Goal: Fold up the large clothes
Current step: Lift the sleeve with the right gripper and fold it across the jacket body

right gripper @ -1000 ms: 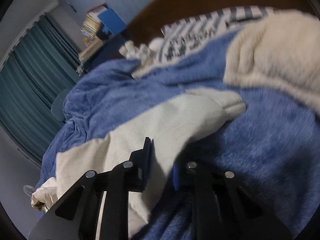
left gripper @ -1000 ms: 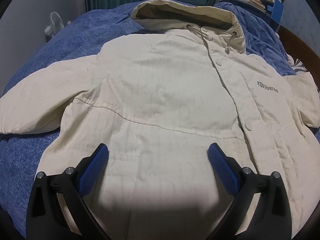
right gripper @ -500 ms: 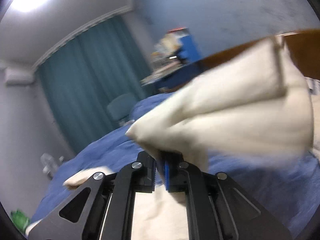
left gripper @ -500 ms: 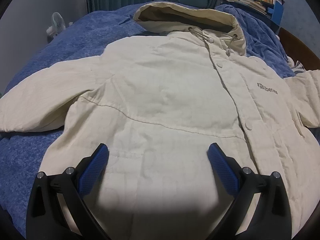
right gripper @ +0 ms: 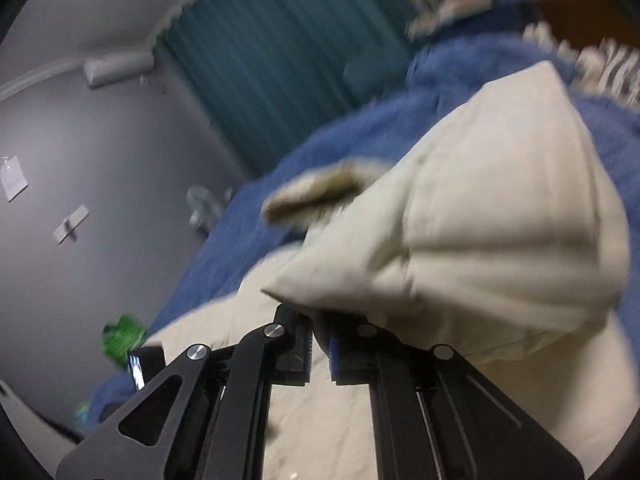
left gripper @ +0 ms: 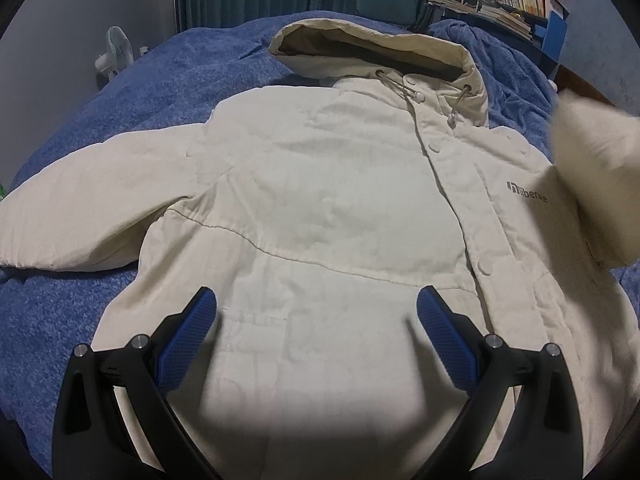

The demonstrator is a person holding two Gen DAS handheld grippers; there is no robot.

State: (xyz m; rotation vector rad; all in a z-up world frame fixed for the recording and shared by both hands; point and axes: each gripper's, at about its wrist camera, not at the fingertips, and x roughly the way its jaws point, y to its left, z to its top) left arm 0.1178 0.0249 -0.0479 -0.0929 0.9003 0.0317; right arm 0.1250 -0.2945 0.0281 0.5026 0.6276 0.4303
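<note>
Since the right gripper (right gripper: 318, 346) is only pinching a small bit of the sleeve (right gripper: 480, 216) near its edge, the obvious risk is that the puffy fabric slides out mid-swing and flops back onto the blue bedspread (left gripper: 168, 80) instead of landing across the chest. The cream jacket (left gripper: 320, 200) is lying face up and spread flat on the bed, hood (left gripper: 376, 52) at the far end, and that right sleeve is lifted in the air at the right side, blurry in both views, so I'd guess it's moving fast. Fast plus padded means it could overshoot or land bunched, and a lumpy sleeve makes every later fold fatter. The left gripper (left gripper: 316, 328) hovers over the near hem with its jaws spread wide, holding nothing, so nothing pins the body down; a hard tug on the sleeve could drag the whole jacket sideways or ruck up the shoulder by the logo (left gripper: 526, 194). The left sleeve (left gripper: 92, 208) is out flat at the left, not yet folded. Can't tell how deep the right grip really goes, since the fabric hides the pads.
</note>
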